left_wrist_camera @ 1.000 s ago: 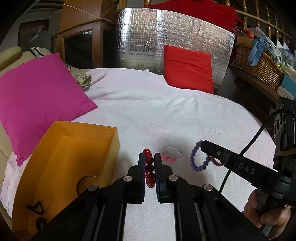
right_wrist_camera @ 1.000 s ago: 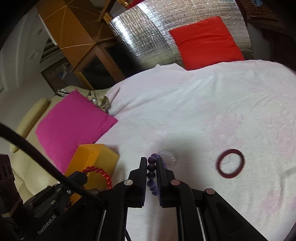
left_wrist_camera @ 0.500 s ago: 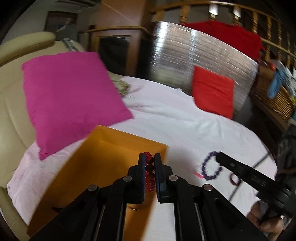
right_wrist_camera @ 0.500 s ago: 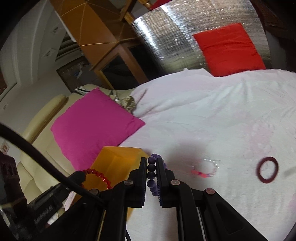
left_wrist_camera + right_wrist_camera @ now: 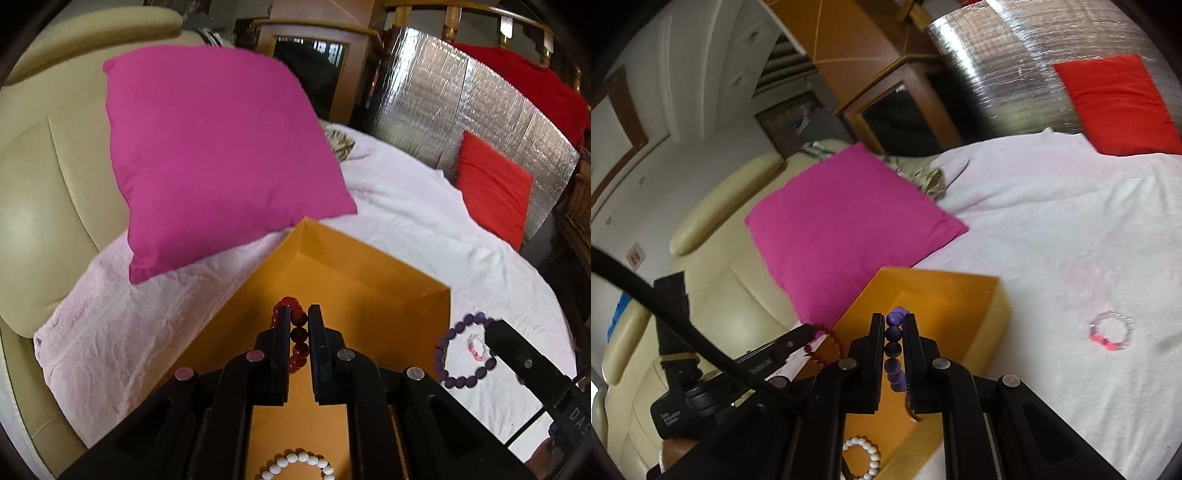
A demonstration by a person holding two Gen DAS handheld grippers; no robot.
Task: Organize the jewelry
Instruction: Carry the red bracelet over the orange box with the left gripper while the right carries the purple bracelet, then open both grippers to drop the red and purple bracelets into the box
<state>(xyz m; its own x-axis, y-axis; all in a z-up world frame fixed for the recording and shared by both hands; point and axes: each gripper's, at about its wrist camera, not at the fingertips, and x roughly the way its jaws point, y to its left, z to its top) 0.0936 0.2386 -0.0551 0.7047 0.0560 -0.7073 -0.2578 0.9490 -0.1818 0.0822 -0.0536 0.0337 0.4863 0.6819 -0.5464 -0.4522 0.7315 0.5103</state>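
Left gripper: held over the open orange box, pointing forward and down into it; jaws clamped on the red bead bracelet, which hangs between the fingers above the box floor.
Right gripper: poised at the box's right side, over its near rim; jaws closed on the purple bead bracelet. In the left wrist view this bracelet dangles as a full loop off the black fingertip, above the white bedspread just right of the box.
Orange box: sits on the bedspread, touching the lower corner of the magenta pillow.
White bead bracelet: lies flat on the box floor, near end.
Clear-and-pink bracelet: on the bedspread, well right of the box.
Red cushion: leans against the silver foil panel at the far edge.
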